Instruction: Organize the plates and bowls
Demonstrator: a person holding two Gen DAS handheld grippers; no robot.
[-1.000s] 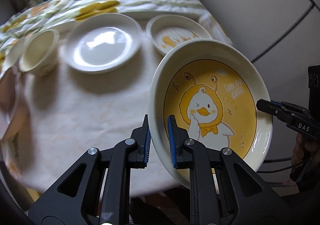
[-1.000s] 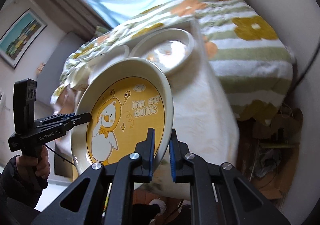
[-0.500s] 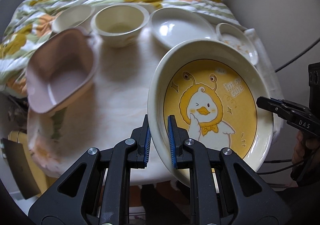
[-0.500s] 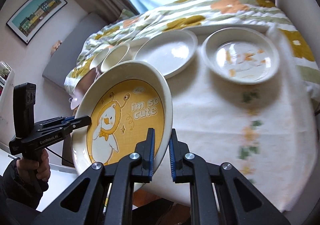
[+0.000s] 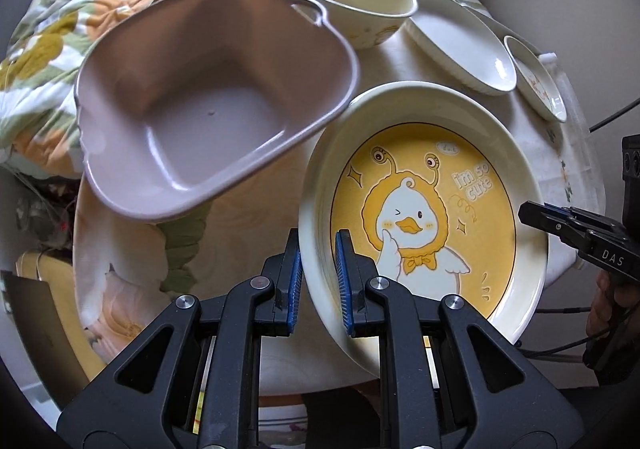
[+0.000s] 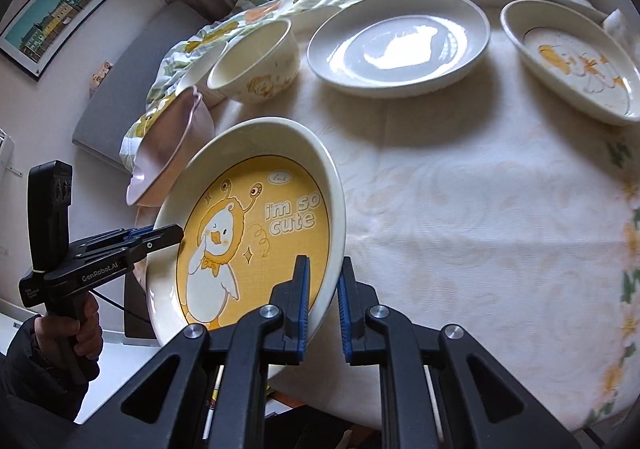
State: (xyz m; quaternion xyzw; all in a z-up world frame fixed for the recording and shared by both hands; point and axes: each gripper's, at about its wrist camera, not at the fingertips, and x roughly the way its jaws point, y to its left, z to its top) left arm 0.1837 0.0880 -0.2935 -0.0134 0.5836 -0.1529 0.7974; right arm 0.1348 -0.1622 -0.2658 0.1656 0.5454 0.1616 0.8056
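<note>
Holding the duck plate (image 5: 424, 209) between both tongs, tilted above the near edge of the desk (image 6: 460, 189).

We have the left tongs (image 5: 318, 281) clamped on its left rim and the right tongs (image 6: 323, 301) clamped on the opposite rim, likely because one grip alone would let so broad a plate swing. Just beyond it sits the mauve square bowl (image 5: 208, 105), then two cream bowls, a plain white plate (image 6: 400, 45) and a small duck dish (image 6: 576, 61), probably where we stack it.

Both tools, left tool (image 5: 317, 281) and right tool (image 6: 323, 299), are black with blue ribbed pads, silver screws and white lettering.
</note>
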